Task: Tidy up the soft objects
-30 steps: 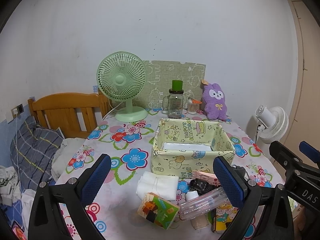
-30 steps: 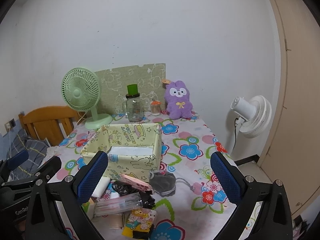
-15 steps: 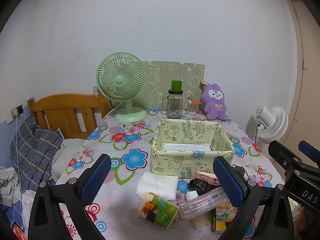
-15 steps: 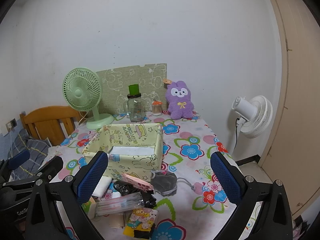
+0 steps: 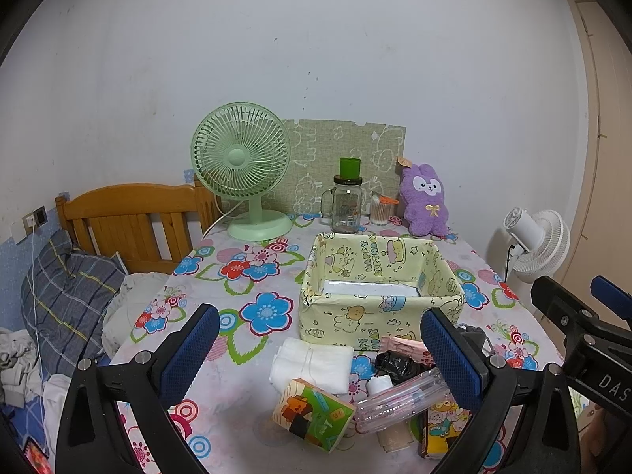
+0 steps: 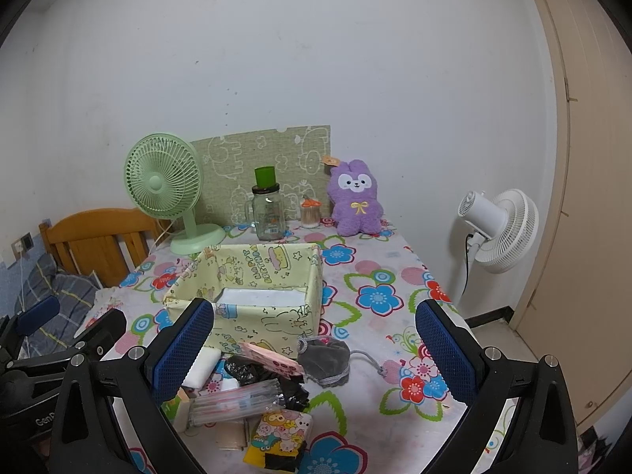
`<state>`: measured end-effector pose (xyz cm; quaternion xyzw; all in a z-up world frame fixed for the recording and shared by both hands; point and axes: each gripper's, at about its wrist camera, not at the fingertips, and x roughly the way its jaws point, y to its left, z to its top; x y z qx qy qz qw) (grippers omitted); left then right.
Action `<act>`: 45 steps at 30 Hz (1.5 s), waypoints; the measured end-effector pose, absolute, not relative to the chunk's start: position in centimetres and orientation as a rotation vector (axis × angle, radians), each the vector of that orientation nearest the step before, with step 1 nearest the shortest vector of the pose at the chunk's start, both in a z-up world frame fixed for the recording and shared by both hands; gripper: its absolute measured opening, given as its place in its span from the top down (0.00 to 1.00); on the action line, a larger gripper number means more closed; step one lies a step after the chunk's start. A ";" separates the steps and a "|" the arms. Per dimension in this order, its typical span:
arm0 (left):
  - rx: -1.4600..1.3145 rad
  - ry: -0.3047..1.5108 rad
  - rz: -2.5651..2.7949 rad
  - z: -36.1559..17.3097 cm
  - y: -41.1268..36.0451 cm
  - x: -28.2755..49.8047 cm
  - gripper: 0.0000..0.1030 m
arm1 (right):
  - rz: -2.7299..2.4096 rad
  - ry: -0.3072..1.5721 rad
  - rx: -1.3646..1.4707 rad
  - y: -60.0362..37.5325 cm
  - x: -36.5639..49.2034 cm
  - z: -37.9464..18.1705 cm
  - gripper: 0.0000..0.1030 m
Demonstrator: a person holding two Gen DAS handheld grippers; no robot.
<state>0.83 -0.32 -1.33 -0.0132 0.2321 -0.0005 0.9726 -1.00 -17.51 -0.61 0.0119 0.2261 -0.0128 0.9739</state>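
A yellow fabric box (image 5: pixel 379 288) stands mid-table; it also shows in the right wrist view (image 6: pixel 252 296). In front of it lies a pile: a folded white cloth (image 5: pixel 312 363), a colourful tissue pack (image 5: pixel 312 414), a clear pencil pouch (image 5: pixel 399 399), a black bag (image 5: pixel 397 363), a pink packet (image 6: pixel 272 361), a grey drawstring pouch (image 6: pixel 326 359) and a cartoon tissue pack (image 6: pixel 278 436). My left gripper (image 5: pixel 316 355) is open and empty above the pile. My right gripper (image 6: pixel 312 355) is open and empty above it too.
At the table's back stand a green fan (image 5: pixel 241 166), a glass jar (image 5: pixel 347 205), a cotton-swab jar (image 5: pixel 381 211) and a purple plush rabbit (image 5: pixel 424 201). A wooden bed frame (image 5: pixel 130 221) lies left. A white floor fan (image 6: pixel 497 229) stands right.
Both views have shifted only slightly; the right gripper drifted a little. Both grippers stay open and no object moved.
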 end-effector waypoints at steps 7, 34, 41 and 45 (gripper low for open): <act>-0.008 0.478 0.013 -2.1 -0.4 1.0 0.00 | -0.021 0.465 0.022 -17.4 -0.9 -1.0 0.04; 0.024 0.614 -0.060 -7.5 -1.1 2.3 0.02 | 0.039 0.579 0.020 -16.2 0.8 -6.3 0.05; 0.023 0.670 -0.051 -9.1 -0.6 3.1 0.02 | 0.069 0.627 0.011 -15.0 1.6 -8.0 0.06; 0.022 0.697 -0.039 -10.0 -0.3 3.6 0.02 | 0.075 0.657 0.007 -14.7 2.3 -9.0 0.07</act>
